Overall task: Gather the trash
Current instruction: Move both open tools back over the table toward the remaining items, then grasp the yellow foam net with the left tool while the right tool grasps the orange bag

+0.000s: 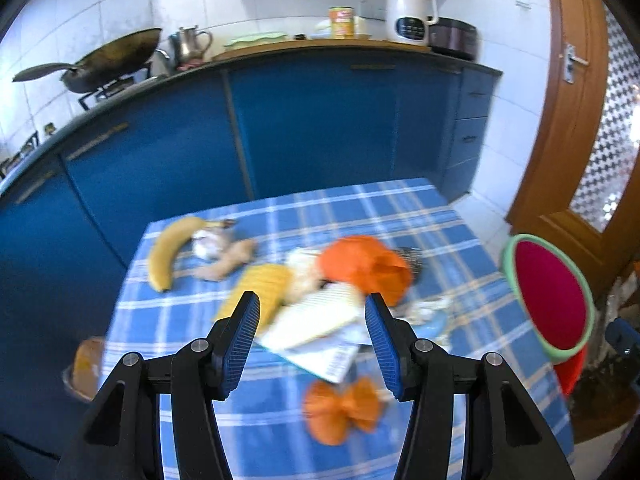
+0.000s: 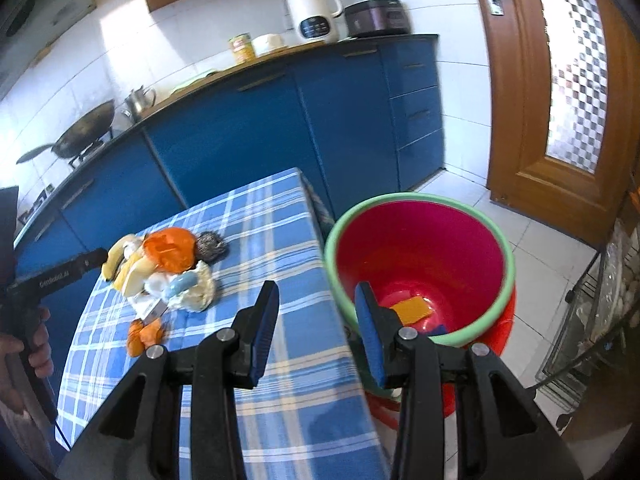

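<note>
left claw (image 1: 310, 330): open, empty, hovering above trash pile, aimed at white paper/wrapper (image 1: 316, 320) between the pads.
right claw (image 2: 316, 320): open, empty, over surface edge next to bin (image 2: 416, 200); nothing gripped.
trash: clustered mid surface (image 1: 260, 432) — orange bag (image 1: 362, 266), yellow piece (image 1: 260, 288), paper, steel scrubber (image 2: 210, 244), small orange scrap (image 1: 340, 410) lying apart, nearer the claw.
bin: red w/ green rim, off the surface's right edge, tilted toward it; yellow item (image 2: 412, 308) already at the bottom.
not trash (prob.): banana (image 1: 168, 252), ginger (image 1: 224, 262) at far-left of pile — leave.
step: pick w/ left claw, likely paper or orange scrap.
how: drop straight down, pads straddling 1 item only; paper lies flat → pinch a raised edge, not the middle. Close fully before lifting.
risk: bag + paper overlap, may drag neighbours along; lift slow.
handoff: carry right, release well inside rim. View blurred, so item IDs are approx.
</note>
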Motion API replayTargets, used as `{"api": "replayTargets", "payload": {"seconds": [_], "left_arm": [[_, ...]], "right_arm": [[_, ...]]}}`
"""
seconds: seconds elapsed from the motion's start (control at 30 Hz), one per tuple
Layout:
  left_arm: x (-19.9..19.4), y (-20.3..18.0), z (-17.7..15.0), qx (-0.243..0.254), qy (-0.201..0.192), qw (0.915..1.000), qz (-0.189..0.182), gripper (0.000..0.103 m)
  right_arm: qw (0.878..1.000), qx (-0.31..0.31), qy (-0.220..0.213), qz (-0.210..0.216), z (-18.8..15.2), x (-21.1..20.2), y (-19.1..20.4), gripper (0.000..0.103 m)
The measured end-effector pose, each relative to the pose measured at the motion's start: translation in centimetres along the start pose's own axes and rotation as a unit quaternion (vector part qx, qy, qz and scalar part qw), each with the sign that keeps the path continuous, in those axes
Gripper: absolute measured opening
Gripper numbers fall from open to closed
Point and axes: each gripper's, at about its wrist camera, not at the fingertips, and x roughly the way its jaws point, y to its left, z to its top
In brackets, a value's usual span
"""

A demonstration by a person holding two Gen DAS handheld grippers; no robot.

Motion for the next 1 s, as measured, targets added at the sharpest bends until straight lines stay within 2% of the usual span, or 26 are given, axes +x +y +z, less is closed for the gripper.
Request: {"api": "replayTargets", "payload": {"seconds": [0.2,0.4,0.67,1.0], "left_arm": [[1.6,3.7,0.3,-0.011,0.018,0.9995,0.021,0.056],[5.5,6.5,0.1,-0.027,0.056,0.9980,0.014,0.056],[10.1,7.5,-0.3,-0.051,0.093,0.9939,-0.030,0.056],[14.6,8.4,-0.9,-0.069,0.122,0.9900,-0.015,0.058]], "right_arm": [[1.000,-0.019,0.004,0.015,0.2,0.6,2.8,0.041],[0.999,-0.034,0.016,0.018,0.3,1.6,4.9,0.041],[0.999,-0.041,0.028,0.013,0.7,3.3,6.7,0.041],[0.997,-0.063,0.042,0.012,1.2,4.9,8.8,0.041]]}}
